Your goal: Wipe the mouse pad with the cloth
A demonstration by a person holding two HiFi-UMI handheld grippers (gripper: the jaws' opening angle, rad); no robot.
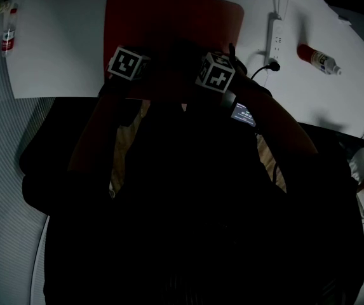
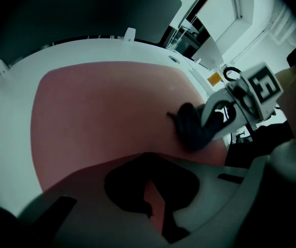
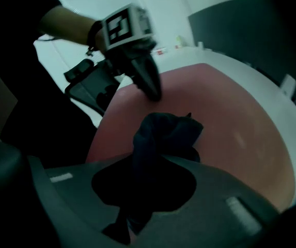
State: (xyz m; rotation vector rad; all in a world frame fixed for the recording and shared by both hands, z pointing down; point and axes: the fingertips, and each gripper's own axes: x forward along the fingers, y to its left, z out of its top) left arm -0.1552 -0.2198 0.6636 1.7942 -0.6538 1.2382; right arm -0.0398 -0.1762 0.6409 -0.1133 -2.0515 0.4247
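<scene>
Cloth (image 3: 163, 133) is clamped in right gripper (image 3: 129, 216) jaws, left gripper (image 3: 153, 89) jaws shut, empty. It should be dragged flat across the mouse pad (image 3: 230, 118).

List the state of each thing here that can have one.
Right gripper: shut on the cloth.
Cloth: bunched, resting on the mouse pad.
Left gripper: shut, empty.
Mouse pad: flat on the table.
Bottle: lying on its side.
</scene>
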